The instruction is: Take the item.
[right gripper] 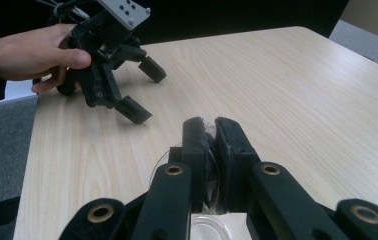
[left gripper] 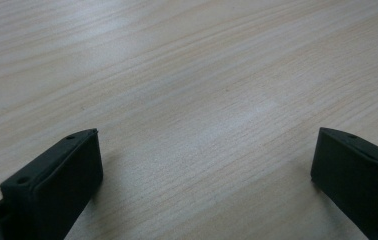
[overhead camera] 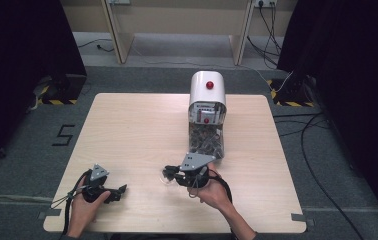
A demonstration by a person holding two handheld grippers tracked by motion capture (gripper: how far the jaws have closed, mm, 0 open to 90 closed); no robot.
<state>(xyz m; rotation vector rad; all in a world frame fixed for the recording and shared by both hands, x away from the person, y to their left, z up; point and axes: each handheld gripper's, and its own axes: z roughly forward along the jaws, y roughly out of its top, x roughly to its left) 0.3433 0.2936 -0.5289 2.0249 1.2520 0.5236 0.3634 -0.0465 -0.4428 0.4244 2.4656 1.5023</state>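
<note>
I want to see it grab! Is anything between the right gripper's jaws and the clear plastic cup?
No. The right gripper is already shut on the rim of the clear plastic cup, above the pale wooden table.

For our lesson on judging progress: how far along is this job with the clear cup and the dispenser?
Done: the right gripper has its jaws shut on the wall of a clear plastic cup, low over the table. In hand: that cup is held in front of the white dispenser, apart from it. Left: nothing can be seen in the cup yet; the left gripper waits open, holding nothing.
</note>
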